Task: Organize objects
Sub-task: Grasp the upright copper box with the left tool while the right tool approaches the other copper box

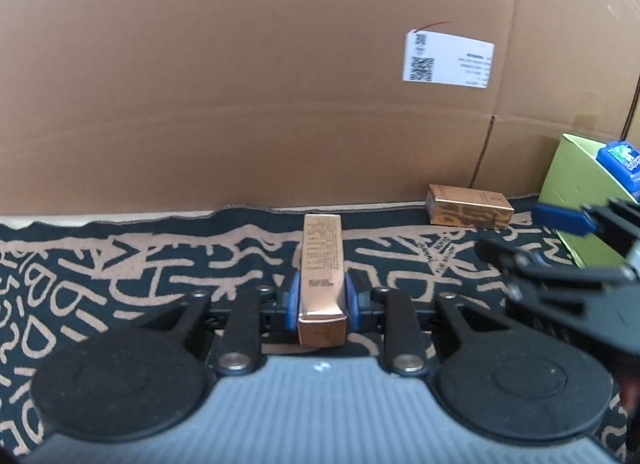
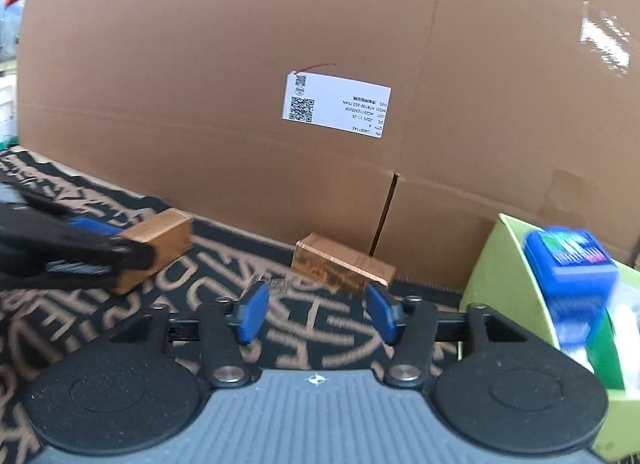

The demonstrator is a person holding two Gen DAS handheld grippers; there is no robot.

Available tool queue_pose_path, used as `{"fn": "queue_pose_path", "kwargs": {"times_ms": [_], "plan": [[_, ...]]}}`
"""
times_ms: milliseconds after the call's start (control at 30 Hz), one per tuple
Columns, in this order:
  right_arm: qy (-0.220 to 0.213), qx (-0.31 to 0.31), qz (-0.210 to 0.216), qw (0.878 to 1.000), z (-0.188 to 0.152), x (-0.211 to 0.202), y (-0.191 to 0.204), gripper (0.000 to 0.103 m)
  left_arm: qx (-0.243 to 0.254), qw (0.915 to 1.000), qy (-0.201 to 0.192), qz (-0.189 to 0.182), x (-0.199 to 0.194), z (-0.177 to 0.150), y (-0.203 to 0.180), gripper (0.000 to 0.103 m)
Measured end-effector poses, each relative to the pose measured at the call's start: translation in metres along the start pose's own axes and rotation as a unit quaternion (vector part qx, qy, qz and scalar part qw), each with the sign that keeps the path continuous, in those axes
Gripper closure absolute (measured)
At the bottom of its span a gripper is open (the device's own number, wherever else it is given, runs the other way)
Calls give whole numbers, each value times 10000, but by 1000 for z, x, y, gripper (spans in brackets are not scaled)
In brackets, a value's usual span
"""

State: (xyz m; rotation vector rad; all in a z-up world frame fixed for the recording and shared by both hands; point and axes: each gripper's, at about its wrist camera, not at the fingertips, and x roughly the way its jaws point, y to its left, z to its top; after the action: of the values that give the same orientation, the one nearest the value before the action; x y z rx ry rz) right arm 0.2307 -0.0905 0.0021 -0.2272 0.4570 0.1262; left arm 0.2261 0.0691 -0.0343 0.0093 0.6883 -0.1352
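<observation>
My left gripper [image 1: 322, 300] is shut on a long gold box [image 1: 322, 264], held lengthwise above the patterned cloth; it also shows in the right wrist view [image 2: 160, 244]. A second gold box [image 1: 470, 206] lies on the cloth by the cardboard wall, also in the right wrist view [image 2: 340, 266]. My right gripper [image 2: 316, 314] is open and empty, just in front of that second box. A green bin [image 2: 504, 264] at the right holds a blue box [image 2: 572, 268].
A large cardboard wall [image 1: 240, 84] with a white label [image 2: 336, 106] closes off the back. The black and tan patterned cloth [image 1: 120, 264] covers the surface. The green bin [image 1: 572, 192] stands at the far right.
</observation>
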Motion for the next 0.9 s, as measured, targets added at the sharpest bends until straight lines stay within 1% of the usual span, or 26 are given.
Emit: {"fn": "queue_pose_path", "kwargs": {"times_ms": [67, 133, 200, 267, 367, 400, 467, 533, 600, 633, 667, 700, 733, 767, 833, 900], "plan": [[65, 28, -32, 10000, 6, 13, -3, 40, -54, 10000, 11, -41, 3, 0, 5, 79], [139, 81, -44, 9999, 11, 25, -7, 36, -118, 9999, 24, -101, 5, 1, 8, 79], [162, 144, -40, 9998, 16, 36, -13, 34, -162, 9998, 23, -132, 7, 1, 10, 77], [205, 214, -8, 9996, 19, 47, -18, 32, -157, 9998, 21, -155, 9, 0, 10, 76], [432, 372, 153, 9983, 21, 63, -28, 31, -96, 9999, 7, -136, 10, -1, 9, 75], [385, 393, 141, 9984, 20, 64, -30, 30, -96, 9999, 13, -125, 11, -1, 9, 73], [392, 411, 164, 9982, 18, 61, -33, 30, -125, 9998, 41, -141, 13, -2, 10, 73], [379, 357, 217, 9984, 15, 51, -31, 34, -177, 9997, 69, -170, 16, -2, 11, 73], [370, 128, 269, 9989, 11, 39, -23, 39, -208, 9996, 96, -175, 17, -3, 11, 73], [363, -6, 310, 9989, 9, 33, -19, 39, -203, 9996, 98, -158, 18, -4, 10, 73], [397, -111, 432, 9982, 7, 28, -14, 44, -185, 9997, 93, -137, 18, -5, 9, 72], [461, -163, 576, 9971, 5, 26, -11, 51, -162, 9997, 88, -128, 18, -5, 8, 72], [485, -199, 658, 9965, 5, 25, -8, 52, -151, 9998, 84, -131, 17, -5, 7, 72], [442, -236, 606, 9969, 5, 25, -6, 52, -145, 9998, 79, -137, 17, -6, 7, 71], [299, -279, 380, 9984, 9, 26, -6, 48, -158, 9998, 73, -135, 17, -6, 7, 71], [246, -156, 251, 9993, 14, 29, -13, 41, -229, 9996, 80, -159, 19, -5, 10, 71]]}}
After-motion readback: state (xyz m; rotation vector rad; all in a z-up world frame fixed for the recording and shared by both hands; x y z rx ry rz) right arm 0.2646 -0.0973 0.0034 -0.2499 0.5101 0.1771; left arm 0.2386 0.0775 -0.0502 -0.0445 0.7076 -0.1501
